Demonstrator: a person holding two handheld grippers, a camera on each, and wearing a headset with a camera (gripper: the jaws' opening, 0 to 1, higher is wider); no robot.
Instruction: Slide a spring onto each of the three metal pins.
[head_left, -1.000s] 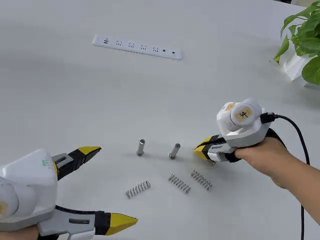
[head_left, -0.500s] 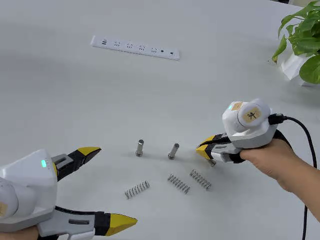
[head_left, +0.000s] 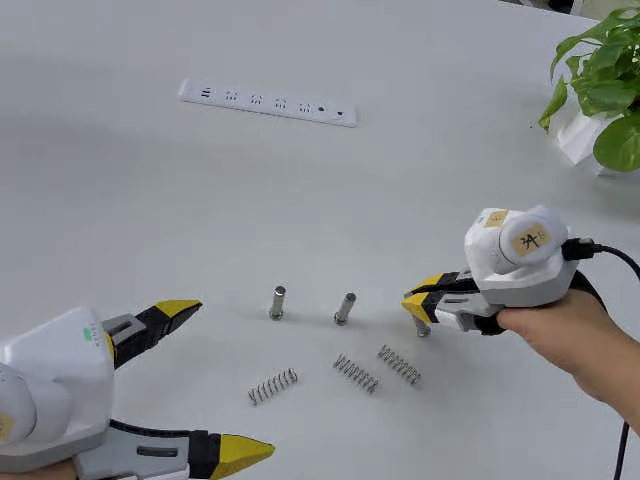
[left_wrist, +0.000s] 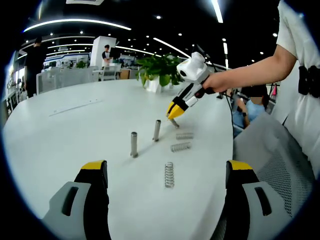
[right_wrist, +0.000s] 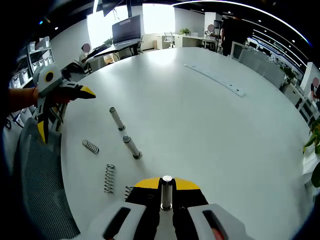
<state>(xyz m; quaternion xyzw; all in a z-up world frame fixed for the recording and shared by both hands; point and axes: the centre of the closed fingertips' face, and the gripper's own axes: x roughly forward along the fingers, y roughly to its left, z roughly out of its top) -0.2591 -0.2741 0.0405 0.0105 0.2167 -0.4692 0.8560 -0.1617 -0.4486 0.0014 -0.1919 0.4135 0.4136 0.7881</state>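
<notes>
Two metal pins (head_left: 277, 301) (head_left: 345, 307) stand upright on the white table (head_left: 150, 190). The third pin (head_left: 423, 326) is pinched in the yellow tips of my right gripper (head_left: 420, 305), which is shut on it low over the table. In the right gripper view that pin (right_wrist: 166, 192) sticks up between the jaws. Three springs (head_left: 272, 385) (head_left: 356, 372) (head_left: 399, 364) lie flat in front of the pins. My left gripper (head_left: 212, 380) is open at the near left, apart from everything. In the left gripper view the nearest spring (left_wrist: 169, 175) lies just ahead of its jaws.
A white power strip (head_left: 265, 103) lies at the back of the table. A potted plant (head_left: 600, 90) stands at the far right. A black cable (head_left: 605, 255) trails from the right gripper. Bare tabletop stretches between the pins and the strip.
My right hand has drawn a little to the right, still gripping the third pin. The left gripper, pins and springs have stayed where they were; the head camera shifted slightly.
</notes>
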